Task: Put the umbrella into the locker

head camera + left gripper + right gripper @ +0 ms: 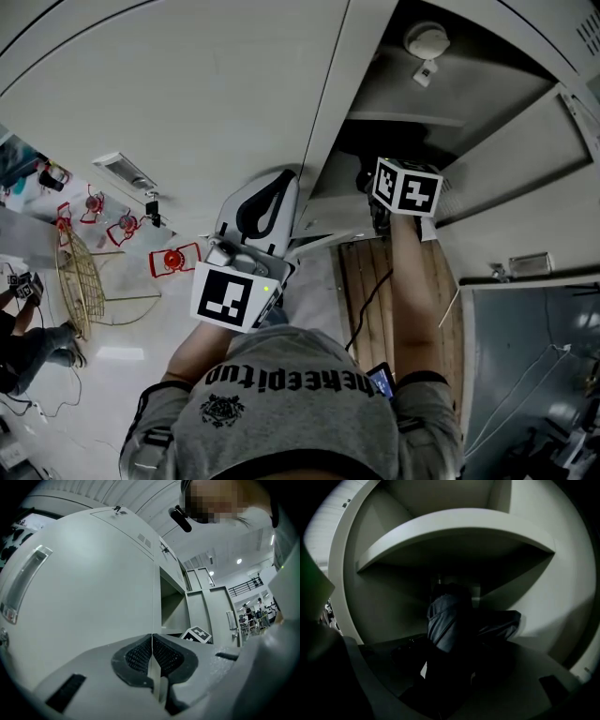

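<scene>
The right gripper (454, 677) has its jaws clamped on a folded dark umbrella (449, 620), held inside the open locker (384, 602) just under a shelf (459, 527). To finish this well, I would lower the umbrella until it rests on the compartment floor, well back from the edge. Only then part the jaws and draw straight out, low enough to miss the shelf.

The left gripper (152, 660) has its jaws pressed together on nothing and faces a closed neighbouring door (93, 588). What seems to be the open door (506, 159) crowds the right side.
</scene>
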Demonstrator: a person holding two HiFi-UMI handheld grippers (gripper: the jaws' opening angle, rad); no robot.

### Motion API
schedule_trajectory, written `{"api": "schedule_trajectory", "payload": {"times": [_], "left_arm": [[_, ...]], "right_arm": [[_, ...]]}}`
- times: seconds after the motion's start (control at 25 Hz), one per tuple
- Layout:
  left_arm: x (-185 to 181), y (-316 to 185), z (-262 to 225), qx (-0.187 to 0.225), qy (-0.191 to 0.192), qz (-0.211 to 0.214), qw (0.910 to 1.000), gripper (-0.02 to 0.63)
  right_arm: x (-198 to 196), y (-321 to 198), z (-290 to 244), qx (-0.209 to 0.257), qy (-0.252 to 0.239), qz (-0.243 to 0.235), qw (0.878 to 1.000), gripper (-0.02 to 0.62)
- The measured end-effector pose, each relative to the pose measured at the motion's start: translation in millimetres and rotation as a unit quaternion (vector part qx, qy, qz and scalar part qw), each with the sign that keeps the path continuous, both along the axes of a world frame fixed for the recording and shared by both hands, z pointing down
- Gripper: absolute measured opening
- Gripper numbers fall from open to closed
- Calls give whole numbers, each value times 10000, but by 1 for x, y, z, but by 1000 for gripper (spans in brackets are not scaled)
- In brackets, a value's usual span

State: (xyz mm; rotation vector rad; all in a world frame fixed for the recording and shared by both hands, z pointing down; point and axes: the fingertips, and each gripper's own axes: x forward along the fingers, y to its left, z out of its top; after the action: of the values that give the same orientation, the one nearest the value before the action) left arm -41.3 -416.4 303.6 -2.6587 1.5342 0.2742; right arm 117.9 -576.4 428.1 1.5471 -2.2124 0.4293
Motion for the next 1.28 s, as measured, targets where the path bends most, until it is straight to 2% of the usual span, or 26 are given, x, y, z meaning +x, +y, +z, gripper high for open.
{"api": "schedule_trajectory", "payload": {"times": [0.36, 0.52, 0.6, 0.64, 0.72, 0.8, 0.92, 1.04, 1.28], "left_arm": [[-2, -2, 2, -40, -26, -75, 10000, 9], [-3, -3, 3, -40, -27, -91, 9999, 9], [-3, -3, 3, -39, -53, -97, 9999, 9], [-3, -3, 4, -50, -64, -98, 9999, 9], [-4, -4, 6, -75, -68, -102, 9999, 9], [-4, -3, 5, -65, -51, -109, 9999, 9], [-3, -1, 3, -14, -61, -104, 9999, 9], [-4, 0, 3, -38, -71, -108, 9999, 9], [-2, 1, 2, -19, -62, -64, 10000, 9]], "right_arm": [[-3, -17, 11, -249, 172, -22, 9995, 261], [-5, -26, 9, -241, 160, 10, 9996, 261], [-6, -30, 0, -46, 80, 75, 9999, 250], [-4, -32, -9, 161, 35, 192, 9997, 216], [2, -39, -30, 606, 108, 460, 9970, 28], [1, -42, -35, 703, 264, 433, 9962, 28], [-4, -38, -22, 514, 274, 278, 9979, 28], [-5, -36, -19, 526, 341, 247, 9977, 28], [-4, -32, -26, 506, 271, 210, 9981, 28]]}}
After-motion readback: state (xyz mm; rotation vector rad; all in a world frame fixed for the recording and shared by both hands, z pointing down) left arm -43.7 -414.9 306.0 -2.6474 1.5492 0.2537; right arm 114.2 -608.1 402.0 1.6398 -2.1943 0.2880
